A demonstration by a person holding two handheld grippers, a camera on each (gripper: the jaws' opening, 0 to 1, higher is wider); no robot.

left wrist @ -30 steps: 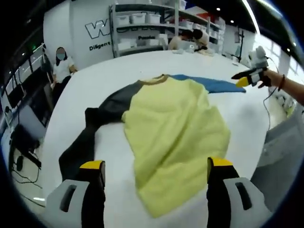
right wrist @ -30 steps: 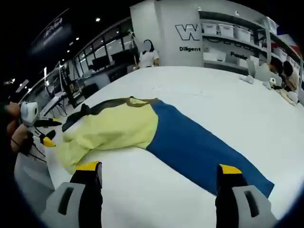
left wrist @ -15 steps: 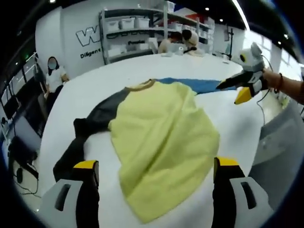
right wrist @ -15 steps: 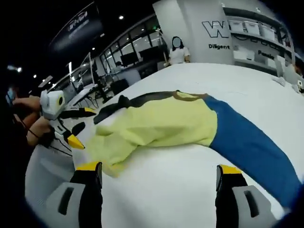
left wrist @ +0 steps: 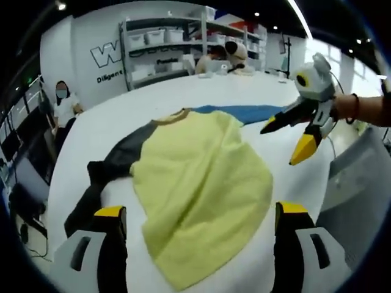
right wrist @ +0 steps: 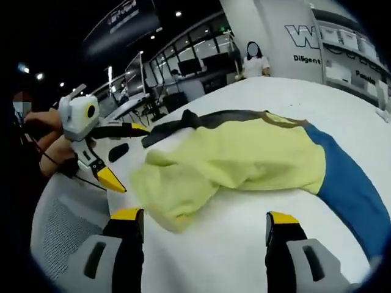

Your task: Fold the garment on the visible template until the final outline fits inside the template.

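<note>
— On the white table we see the garment spread out: a yellow body, a dark sleeve trailing off on one side, a blue sleeve on the other.

— We agree. From the right gripper view the garment lies rumpled, its yellow hem bunched near us, the blue sleeve running off to the right.

— Our left gripper hangs over the yellow hem with its jaws spread wide, nothing between them.

— Same for our right gripper: jaws wide apart, gripping nothing, above the table just beside the hem.

— We also catch the right gripper entering the left gripper view, held over the table's edge near the blue sleeve, jaws parted.

— And the left gripper appears in ours, held by a hand, jaws apart, near the dark sleeve.

— Shelves stand behind.
</note>
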